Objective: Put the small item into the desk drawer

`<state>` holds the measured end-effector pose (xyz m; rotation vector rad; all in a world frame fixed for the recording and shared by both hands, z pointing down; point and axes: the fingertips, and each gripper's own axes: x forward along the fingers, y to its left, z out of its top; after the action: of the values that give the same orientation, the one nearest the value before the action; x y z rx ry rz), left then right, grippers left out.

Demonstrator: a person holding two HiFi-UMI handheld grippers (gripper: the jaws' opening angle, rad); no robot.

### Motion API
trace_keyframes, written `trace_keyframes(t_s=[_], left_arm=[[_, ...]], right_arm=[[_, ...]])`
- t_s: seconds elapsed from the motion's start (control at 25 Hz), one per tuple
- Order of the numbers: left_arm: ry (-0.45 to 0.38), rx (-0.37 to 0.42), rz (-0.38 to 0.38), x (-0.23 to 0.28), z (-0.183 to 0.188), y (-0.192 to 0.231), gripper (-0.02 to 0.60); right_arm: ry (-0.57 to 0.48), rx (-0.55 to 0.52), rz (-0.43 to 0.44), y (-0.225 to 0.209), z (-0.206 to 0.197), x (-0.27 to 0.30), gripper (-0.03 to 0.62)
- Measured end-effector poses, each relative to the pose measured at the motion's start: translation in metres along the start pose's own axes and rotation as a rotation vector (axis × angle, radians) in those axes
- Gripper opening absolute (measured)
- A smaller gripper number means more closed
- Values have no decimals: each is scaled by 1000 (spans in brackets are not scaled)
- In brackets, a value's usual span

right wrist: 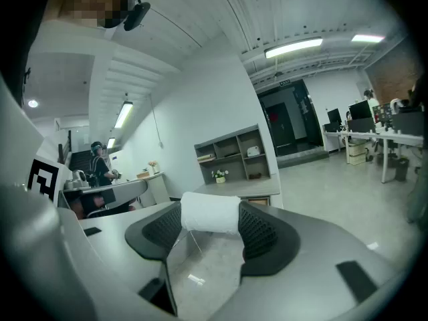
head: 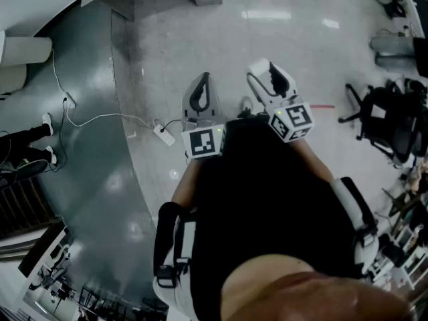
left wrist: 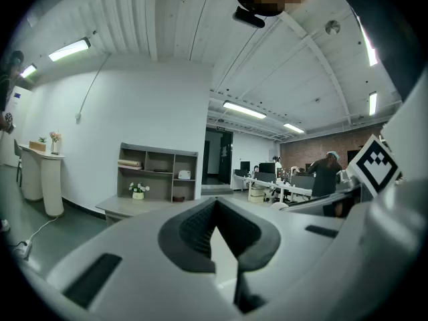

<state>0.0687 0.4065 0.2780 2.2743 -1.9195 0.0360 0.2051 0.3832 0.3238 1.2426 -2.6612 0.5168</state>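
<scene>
While both tools are held up off the floor (head: pixel 281 52), I take the grey shelf unit (left wrist: pixel 158 172) on the far white wall as my marker. Low grey table (left wrist: pixel 127 206) sits right in front of the shelf unit, touching or nearly so, can't tell which. Both gripper views face that shelf unit.

Left tool (left wrist: pixel 215 212): jaws together, dark pads meeting in a tight V, nothing between them. It points a bit right of the shelf unit.

Right tool (right wrist: pixel 209 221): jaws spread wide and clamped on a white roll (right wrist: pixel 210 211), one ribbed pad on each end. The roll lies crosswise between the tips. In the right gripper view it shows below the shelf unit and overlaps the table edge, but it's well short of both, up in the air.

Small pot of white flowers (left wrist: pixel 138 190) stands on the table, at the shelf unit's lower left corner.
</scene>
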Motion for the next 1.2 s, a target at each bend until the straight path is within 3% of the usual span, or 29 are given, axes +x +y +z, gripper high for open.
trace_keyframes(t_s=[0.6,1.2], left_arm=[[-19,8,-14,-10,4,10,-5],[-27,1,-77,-26,6,64,-5]], right_arm=[[11,5,-10,16,-3,2,264],[-21,21,-89,56,-7,33,265]])
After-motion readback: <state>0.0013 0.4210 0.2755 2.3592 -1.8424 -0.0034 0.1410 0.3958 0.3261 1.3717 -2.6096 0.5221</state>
